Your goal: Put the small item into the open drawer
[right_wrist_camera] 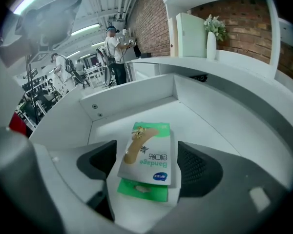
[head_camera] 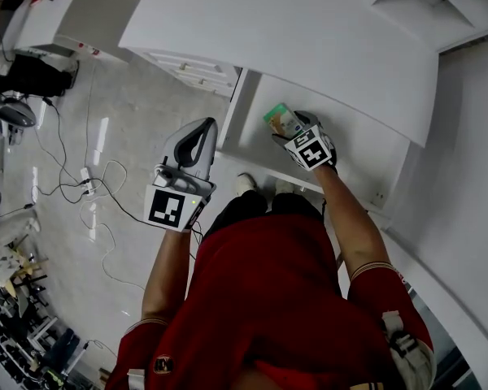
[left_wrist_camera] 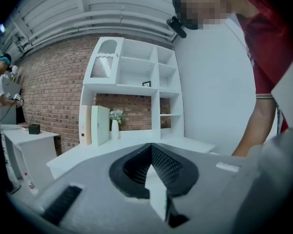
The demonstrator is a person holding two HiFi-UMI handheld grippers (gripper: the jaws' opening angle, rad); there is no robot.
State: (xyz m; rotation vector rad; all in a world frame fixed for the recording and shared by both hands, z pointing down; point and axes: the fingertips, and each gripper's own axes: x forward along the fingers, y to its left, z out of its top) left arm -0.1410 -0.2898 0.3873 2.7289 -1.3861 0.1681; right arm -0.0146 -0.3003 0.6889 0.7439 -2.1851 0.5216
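The small item is a green-and-white bandage box (right_wrist_camera: 149,155), also visible in the head view as the bandage box (head_camera: 281,121). It lies tilted between the jaws of my right gripper (right_wrist_camera: 149,156), inside the open white drawer (right_wrist_camera: 205,126). The jaws stand wide, with a gap between the left pad and the box, so the pads do not press on it. Seen from the head, the right gripper (head_camera: 293,131) reaches into the drawer (head_camera: 358,157) under the desk top. My left gripper (head_camera: 206,125) hangs above the floor left of the drawer, fingers together and empty; its tips (left_wrist_camera: 150,147) meet.
The white desk top (head_camera: 309,39) overhangs the back of the drawer. Cables and a power strip (head_camera: 88,184) lie on the tiled floor at the left. The person's shoes (head_camera: 246,183) stand at the drawer's front. A white shelf unit (left_wrist_camera: 132,82) stands against a brick wall.
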